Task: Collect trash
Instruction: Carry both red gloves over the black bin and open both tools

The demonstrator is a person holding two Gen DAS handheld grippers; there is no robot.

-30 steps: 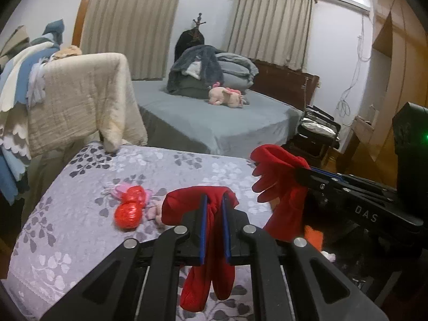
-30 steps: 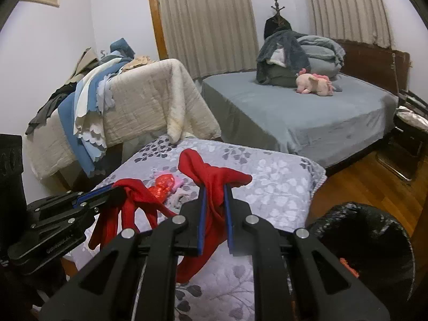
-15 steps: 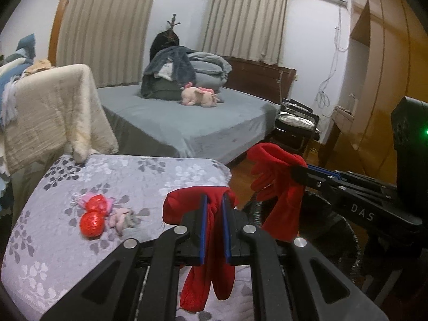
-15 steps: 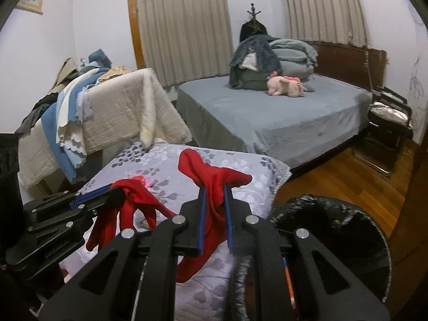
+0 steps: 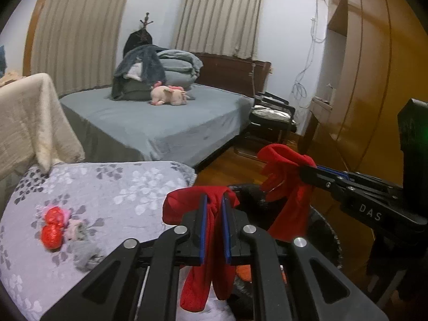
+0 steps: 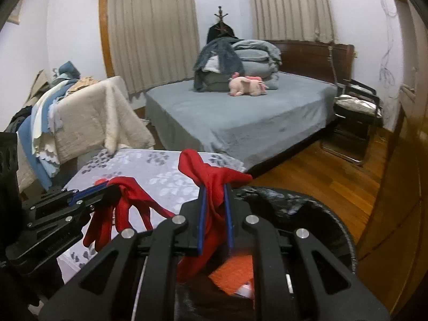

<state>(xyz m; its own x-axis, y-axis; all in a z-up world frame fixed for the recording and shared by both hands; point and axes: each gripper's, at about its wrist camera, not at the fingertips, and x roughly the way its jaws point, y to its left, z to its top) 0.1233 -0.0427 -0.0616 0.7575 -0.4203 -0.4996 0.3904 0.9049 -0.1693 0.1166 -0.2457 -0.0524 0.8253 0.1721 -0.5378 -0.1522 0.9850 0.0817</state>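
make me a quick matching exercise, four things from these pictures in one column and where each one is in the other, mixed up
Things:
1. pink plush pig
2. red foil balls
3. orange scrap
4. red glove

Places:
A. inside the black trash bag
B. on the grey bed
C. clamped in the left tool
D. on the floral cover

Pairs: 1-B, 2-D, 3-A, 4-C

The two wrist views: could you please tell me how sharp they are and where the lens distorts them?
Left wrist view: the red glove in the left hand-held gripper is sharp, the red wrappers on the floral bedspread are softly smeared, and the wardrobe bows. Right wrist view: the curtains curve and dark vignetting fills the corners.
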